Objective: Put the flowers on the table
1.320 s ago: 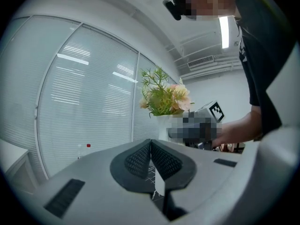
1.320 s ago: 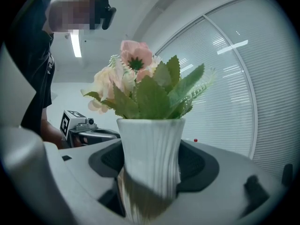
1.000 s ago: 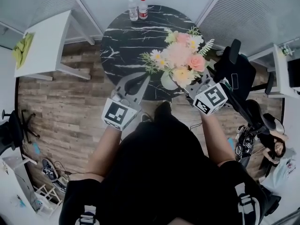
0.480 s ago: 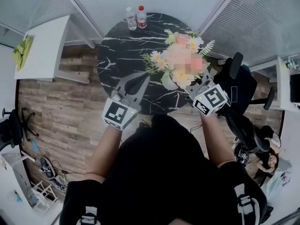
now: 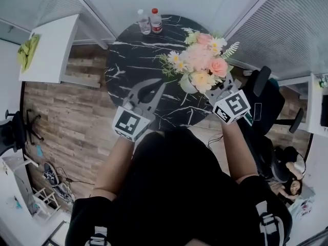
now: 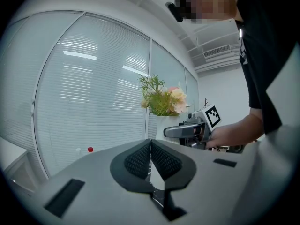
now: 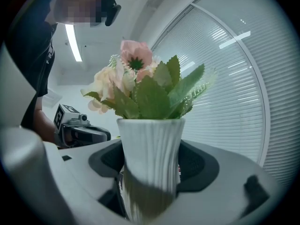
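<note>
Black marble veined with white, the table (image 5: 128, 50) lies further under the flowers (image 5: 201, 60) than a second ago in the head view: they have moved from its near edge to above its top, just ahead of the right claw (image 5: 207, 89). The left claw (image 5: 154, 84) hangs well to their left. In the left gripper view its jaws are pressed together on nothing, with the flowers ahead and to the right. In the right gripper view the jaws pinch the ribbed white vase (image 7: 150, 158), which stands upright. The carrying looks nearly done; lowering remains

black short-sleeved top (image 5: 174, 183), grey left gripper (image 5: 151, 86), grey right gripper (image 5: 207, 91), black ribbed fingers (image 6: 138, 161), white cubes (image 5: 130, 123) with black markers
</note>
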